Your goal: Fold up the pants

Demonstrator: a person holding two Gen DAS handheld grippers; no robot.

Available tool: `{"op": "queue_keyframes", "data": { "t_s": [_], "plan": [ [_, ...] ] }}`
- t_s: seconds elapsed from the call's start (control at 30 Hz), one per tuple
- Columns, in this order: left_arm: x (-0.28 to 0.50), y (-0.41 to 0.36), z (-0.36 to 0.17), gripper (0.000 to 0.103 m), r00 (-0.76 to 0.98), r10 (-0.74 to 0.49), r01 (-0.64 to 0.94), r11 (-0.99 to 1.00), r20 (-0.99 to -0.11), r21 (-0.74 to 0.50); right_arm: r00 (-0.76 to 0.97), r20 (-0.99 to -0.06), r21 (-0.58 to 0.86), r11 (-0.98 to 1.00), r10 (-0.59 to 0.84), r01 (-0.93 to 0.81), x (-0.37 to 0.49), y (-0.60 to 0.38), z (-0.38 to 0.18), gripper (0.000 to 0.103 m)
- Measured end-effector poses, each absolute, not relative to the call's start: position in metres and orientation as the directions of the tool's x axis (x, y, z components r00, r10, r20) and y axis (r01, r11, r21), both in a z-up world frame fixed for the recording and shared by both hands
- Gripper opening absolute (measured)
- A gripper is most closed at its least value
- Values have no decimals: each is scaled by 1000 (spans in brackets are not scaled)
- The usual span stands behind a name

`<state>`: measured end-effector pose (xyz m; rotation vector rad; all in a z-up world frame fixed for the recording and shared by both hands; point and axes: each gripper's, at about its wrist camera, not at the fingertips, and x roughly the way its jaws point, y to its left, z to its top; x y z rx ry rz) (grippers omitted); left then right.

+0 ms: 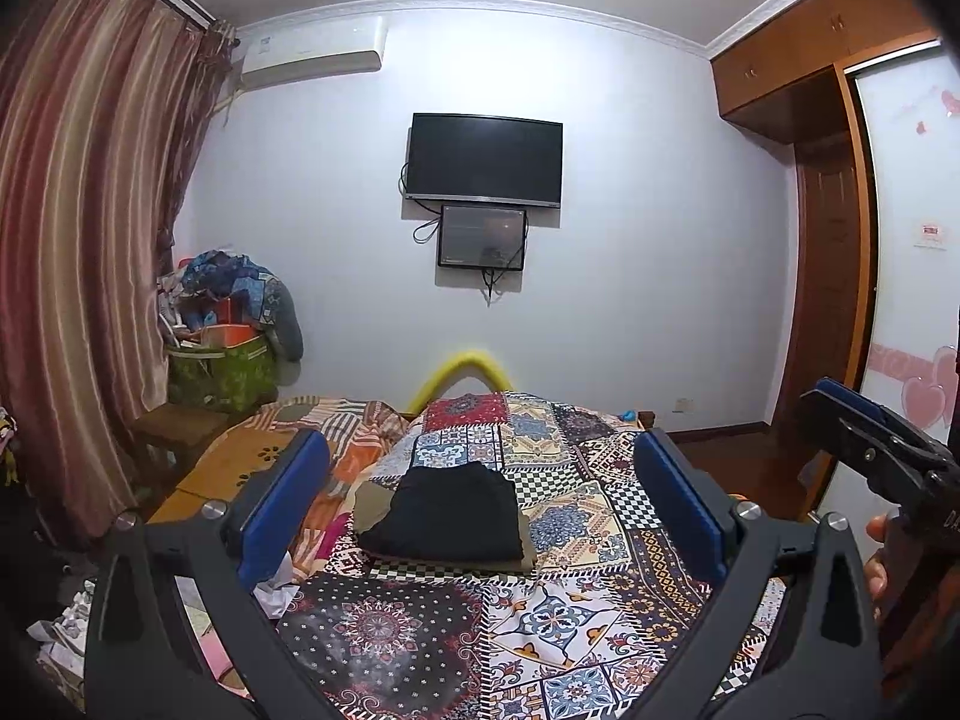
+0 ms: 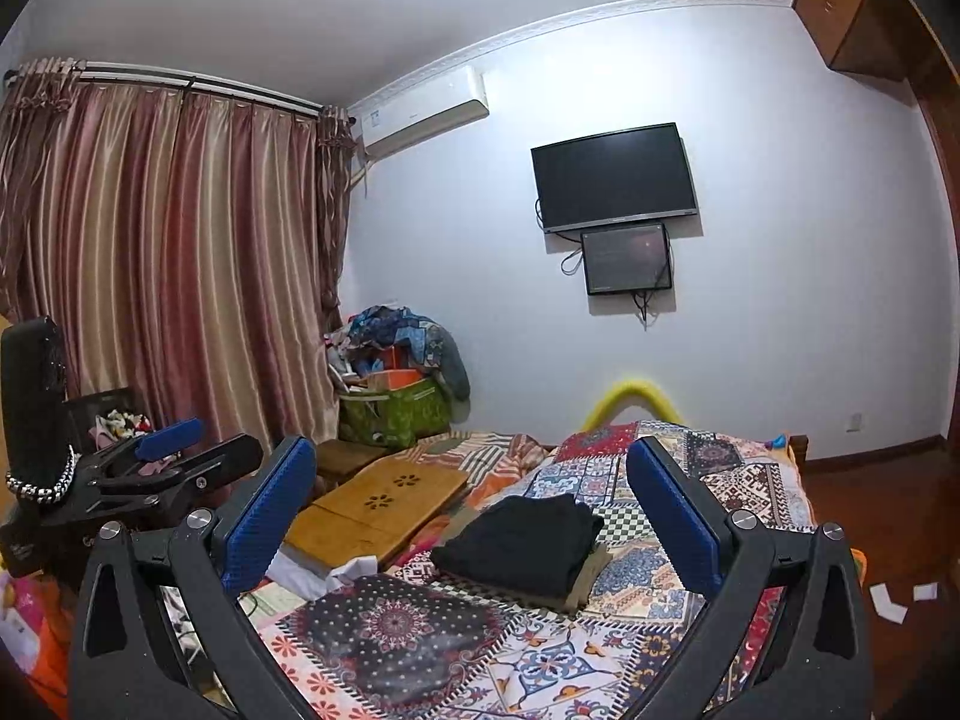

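Black pants (image 1: 450, 516) lie folded into a compact stack on top of an olive folded garment (image 1: 369, 501), in the middle of the patchwork quilt (image 1: 576, 480). My left gripper (image 1: 480, 444) hovers above the near part of the bed, open and holding nothing, with the stack framed between its blue pads (image 1: 288, 498). The right gripper (image 2: 471, 450) is likewise open and empty, and the pants (image 2: 522, 540) sit ahead of it, nearer its right finger. Each gripper shows in the other's view: the right gripper (image 1: 840, 426) at the right edge, held by a hand, and the left gripper (image 2: 198, 450) at the left.
A wooden lap desk (image 2: 384, 498) lies on the bed left of the stack. A green bag piled with clutter (image 2: 396, 414) stands by the curtain (image 2: 180, 270). A yellow foam arch (image 1: 462, 369) marks the bed's far end. A TV (image 1: 483, 159) hangs on the wall.
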<state>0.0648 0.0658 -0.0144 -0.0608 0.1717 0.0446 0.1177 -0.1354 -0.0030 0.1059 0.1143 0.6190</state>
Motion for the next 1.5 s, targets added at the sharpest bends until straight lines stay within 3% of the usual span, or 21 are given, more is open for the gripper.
{"op": "queue_keyframes", "data": {
  "t_s": [1.5],
  "plan": [
    [68,63,-21,103,986,-12,4,999,-168,-52,828,-103,114,833,552,-541,120,-142,1,103]
  ]
}}
